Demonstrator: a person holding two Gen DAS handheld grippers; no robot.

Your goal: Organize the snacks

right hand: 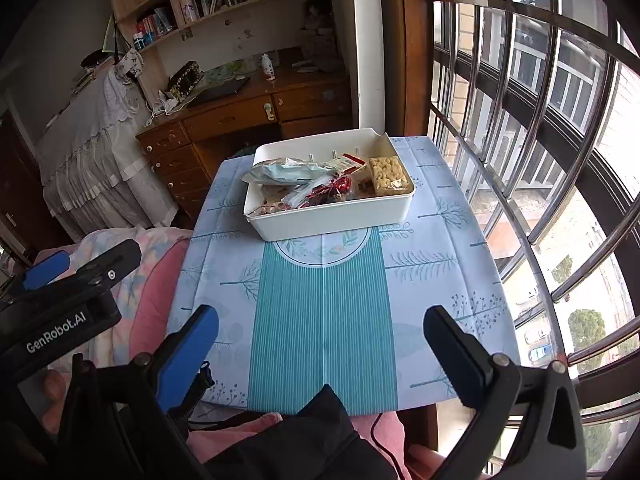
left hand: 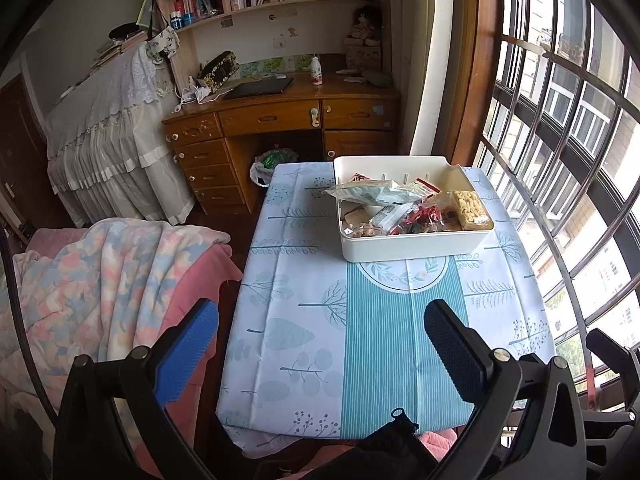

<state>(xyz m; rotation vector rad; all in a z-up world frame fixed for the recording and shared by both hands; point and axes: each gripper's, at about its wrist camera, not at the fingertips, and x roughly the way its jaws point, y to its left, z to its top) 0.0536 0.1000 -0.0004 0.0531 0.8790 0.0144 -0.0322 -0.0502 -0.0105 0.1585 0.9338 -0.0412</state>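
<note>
Fingers spread wide on both the left gripper (left hand: 320,340) and right gripper (right hand: 320,340), nothing held; the snacks (left hand: 404,208) seemingly all sit in the white bin (left hand: 412,246), so both hang back.

White bin (left hand: 400,246): smooth plastic, slight sheen. Snack packets (left hand: 384,196) inside: clear crinkly glossy film; puffed-grain bar (left hand: 472,208) looks rough and knobbly under its wrap. Desk cover (left hand: 304,320): smooth printed cloth, matt, fold creases visible. Left hand-held gripper (left hand: 320,344): matt black plastic frame, blue textured pads (left hand: 188,356), metal screw heads. Right hand-held gripper (right hand: 320,344): same finish. Blanket (left hand: 100,280): soft fleecy cloth. Far drawer unit (left hand: 280,120): varnished wood, chipped in places. Window bars (right hand: 560,160): polished metal.
</note>
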